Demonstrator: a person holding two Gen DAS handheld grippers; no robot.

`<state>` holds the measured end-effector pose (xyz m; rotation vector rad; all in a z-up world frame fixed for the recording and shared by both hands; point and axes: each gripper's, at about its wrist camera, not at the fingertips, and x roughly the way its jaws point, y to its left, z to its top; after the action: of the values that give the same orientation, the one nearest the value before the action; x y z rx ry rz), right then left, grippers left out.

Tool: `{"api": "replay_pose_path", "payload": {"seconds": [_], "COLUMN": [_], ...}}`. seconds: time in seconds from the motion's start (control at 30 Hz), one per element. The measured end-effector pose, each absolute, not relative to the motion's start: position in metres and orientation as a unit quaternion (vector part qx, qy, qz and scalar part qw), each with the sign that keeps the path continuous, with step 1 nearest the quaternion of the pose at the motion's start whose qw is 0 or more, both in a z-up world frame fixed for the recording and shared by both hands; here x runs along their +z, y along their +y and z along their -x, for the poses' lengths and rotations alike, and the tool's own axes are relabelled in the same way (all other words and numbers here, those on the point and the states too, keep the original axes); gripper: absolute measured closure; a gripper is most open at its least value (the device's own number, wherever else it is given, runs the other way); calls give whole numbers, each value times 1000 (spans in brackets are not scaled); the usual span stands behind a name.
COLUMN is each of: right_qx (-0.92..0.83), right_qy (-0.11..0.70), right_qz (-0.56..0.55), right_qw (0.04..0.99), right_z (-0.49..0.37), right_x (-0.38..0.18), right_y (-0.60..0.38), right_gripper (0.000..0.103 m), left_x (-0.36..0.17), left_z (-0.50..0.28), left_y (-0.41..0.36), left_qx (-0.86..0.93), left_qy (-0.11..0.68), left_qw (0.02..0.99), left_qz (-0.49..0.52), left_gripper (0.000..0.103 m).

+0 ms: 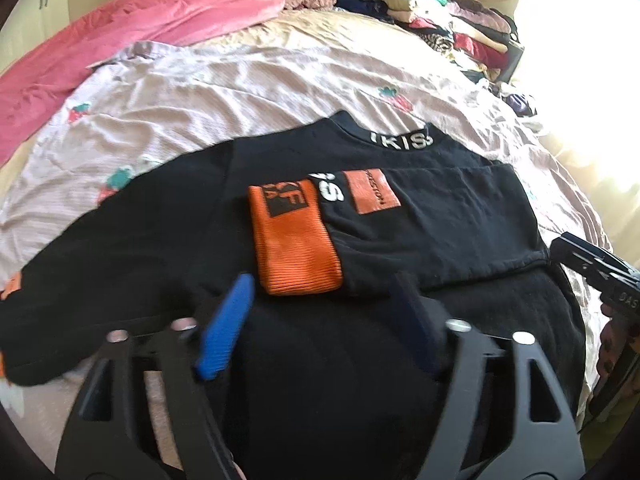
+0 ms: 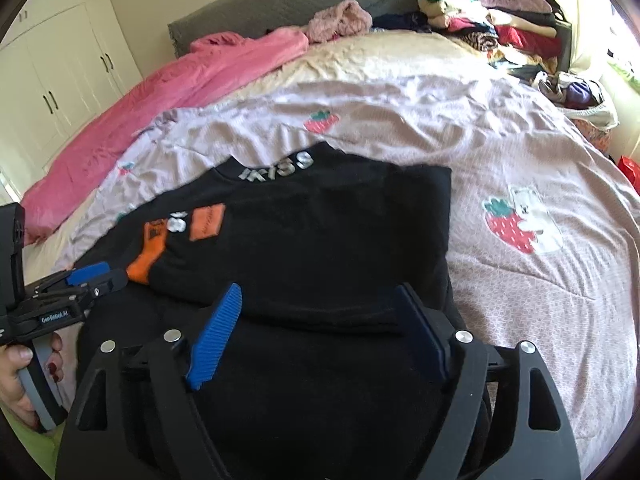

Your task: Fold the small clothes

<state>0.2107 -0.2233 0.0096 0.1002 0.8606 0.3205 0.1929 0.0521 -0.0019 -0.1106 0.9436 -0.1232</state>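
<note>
A: What is lying under the left gripper [image 1: 324,292] right now?

B: A black long-sleeved cotton top [image 1: 160,248] with white lettering on its collar is lying spread on the bed, directly ahead of and beneath that gripper. One sleeve is lying folded across the body, its orange ribbed cuff [image 1: 296,240] sitting just beyond the blue fingertips [image 1: 228,320].

A: Is the gripper holding any of it?

B: No. Its jaws are standing wide apart, nothing is pinched between the pads, and black cloth is showing through the gap below them.

A: And the right gripper [image 2: 320,312]?

B: It is standing just as wide, also gripping nothing. The folded edge of the top [image 2: 320,240] is lying just ahead of its fingertips [image 2: 218,332], and more black fabric is running underneath them. To its left, the other gripper [image 2: 90,274] is pointing at the orange cuff [image 2: 148,260], with a hand [image 2: 24,376] wrapped round its handle.

A: What is sitting further out?

B: Beyond the top, a pale lilac quilt printed with strawberries [image 2: 520,152] is covering the bed. Far ahead to the left a pink blanket [image 2: 168,96] is lying bunched, and far ahead to the right a heap of mixed coloured clothes [image 2: 500,20] is piled up.
</note>
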Motion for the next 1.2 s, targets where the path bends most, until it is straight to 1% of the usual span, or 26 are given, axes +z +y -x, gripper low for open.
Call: {"api": "replay_pose_path", "payload": {"seconds": [0.03, 0.07, 0.1, 0.17, 0.23, 0.33, 0.7, 1.2], "right_qx": [154, 154, 157, 161, 162, 167, 208, 262], "right_qy": [409, 404, 397, 392, 385, 369, 341, 326], "right_qz": [-48, -48, -49, -48, -45, -44, -28, 9], "right_qw": [898, 900, 903, 905, 908, 913, 916, 909], "right_z": [-209, -207, -205, -202, -200, -197, -189, -182], "right_x": [13, 16, 21, 27, 34, 45, 73, 81], "right_y": [-222, -221, -218, -214, -208, -200, -156, -91], "right_gripper": [18, 16, 15, 15, 15, 15, 15, 15], "left_x": [2, 5, 8, 14, 19, 24, 38, 38], "left_z": [-190, -187, -185, -180, -177, -170, -142, -113], "left_y": [55, 58, 62, 70, 77, 89, 135, 188], "left_qx": [-54, -50, -47, -42, -33, -24, 26, 84], "left_qy": [448, 445, 440, 434, 429, 421, 398, 385], "left_qw": [891, 893, 895, 898, 901, 904, 914, 915], "left_qz": [49, 48, 49, 54, 58, 65, 73, 86], "left_gripper": [31, 28, 23, 22, 17, 14, 12, 12]}}
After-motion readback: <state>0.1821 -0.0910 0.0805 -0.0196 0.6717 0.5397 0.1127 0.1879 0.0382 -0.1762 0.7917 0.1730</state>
